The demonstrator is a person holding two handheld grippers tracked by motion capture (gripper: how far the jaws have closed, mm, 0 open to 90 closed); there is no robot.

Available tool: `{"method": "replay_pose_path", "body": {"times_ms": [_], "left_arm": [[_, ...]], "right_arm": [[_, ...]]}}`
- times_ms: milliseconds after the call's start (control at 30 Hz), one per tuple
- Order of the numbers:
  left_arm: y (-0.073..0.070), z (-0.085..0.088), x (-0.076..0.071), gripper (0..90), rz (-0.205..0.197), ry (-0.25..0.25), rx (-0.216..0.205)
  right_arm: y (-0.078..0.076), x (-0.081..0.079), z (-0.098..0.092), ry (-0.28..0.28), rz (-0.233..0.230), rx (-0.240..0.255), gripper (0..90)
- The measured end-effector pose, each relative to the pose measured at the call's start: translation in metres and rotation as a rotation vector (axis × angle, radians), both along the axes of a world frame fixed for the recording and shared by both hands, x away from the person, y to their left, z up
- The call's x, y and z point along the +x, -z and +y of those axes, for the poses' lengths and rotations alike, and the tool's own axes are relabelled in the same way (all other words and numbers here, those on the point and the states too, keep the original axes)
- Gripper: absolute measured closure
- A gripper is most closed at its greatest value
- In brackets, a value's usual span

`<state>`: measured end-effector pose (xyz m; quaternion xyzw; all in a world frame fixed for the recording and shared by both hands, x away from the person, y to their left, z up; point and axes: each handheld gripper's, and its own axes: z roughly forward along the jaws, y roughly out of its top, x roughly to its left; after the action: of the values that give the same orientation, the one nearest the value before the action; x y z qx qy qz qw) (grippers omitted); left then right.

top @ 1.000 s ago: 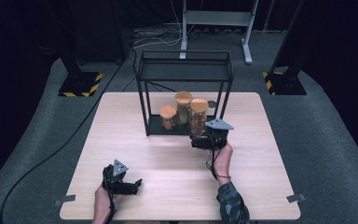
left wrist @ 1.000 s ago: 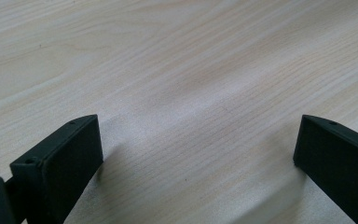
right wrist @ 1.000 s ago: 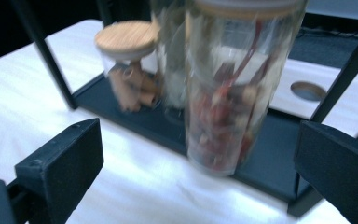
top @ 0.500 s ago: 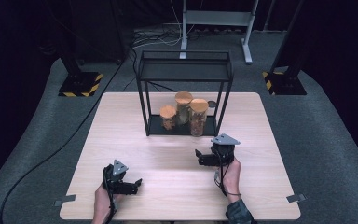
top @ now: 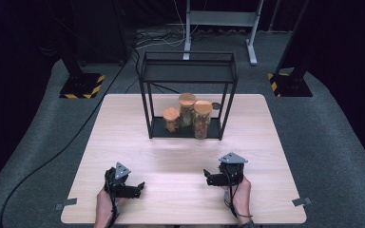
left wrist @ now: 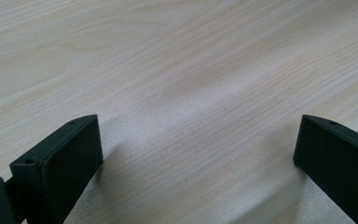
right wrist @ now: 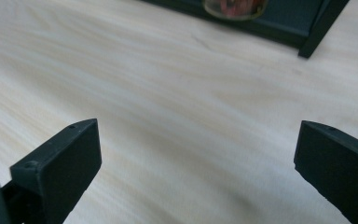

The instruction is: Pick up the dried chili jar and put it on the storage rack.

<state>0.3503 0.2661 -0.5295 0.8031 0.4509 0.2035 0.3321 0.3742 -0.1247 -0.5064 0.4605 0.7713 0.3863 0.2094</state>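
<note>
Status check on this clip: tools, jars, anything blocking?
Left tool open, empty, low over table. Right tool open, empty, near edge. Three jars upright on rack's bottom shelf. Nothing between tools and rack.

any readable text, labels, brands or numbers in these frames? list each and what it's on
None readable.
The three cork-lidded jars on the black rack: no label that can be made out at this size.
The left gripper and right gripper: no markings visible, nor on their black jaws in the gripper views.
The yellow-black striped feet on the floor: hazard stripes, no words.
</note>
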Motion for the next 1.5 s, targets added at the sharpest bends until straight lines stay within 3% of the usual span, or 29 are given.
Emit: {"method": "replay_pose_path", "body": {"times_ms": [267,567,933,1167,1500], "left_arm": [[0.0,0.0,0.0,0.5,0.0,-0.003,0.001],[0.0,0.0,0.0,0.6,0.0,-0.004,0.0],[0.0,0.0,0.0,0.6,-0.003,-0.004,0.001],[0.0,0.0,0.0,0.6,-0.003,-0.005,0.001],[0.0,-0.001,-0.001,0.6,-0.008,-0.004,0.006]], "right_arm": [[0.018,-0.007,-0.007,0.008,0.03,-0.003,0.0],[0.02,-0.007,-0.004,-0.002,0.036,-0.046,0.3],[0.019,-0.009,-0.006,0.013,0.019,-0.027,0.7],[0.021,-0.006,0.003,-0.031,0.053,-0.111,0.3],[0.021,-0.006,0.003,-0.025,0.05,-0.116,0.0]]}}
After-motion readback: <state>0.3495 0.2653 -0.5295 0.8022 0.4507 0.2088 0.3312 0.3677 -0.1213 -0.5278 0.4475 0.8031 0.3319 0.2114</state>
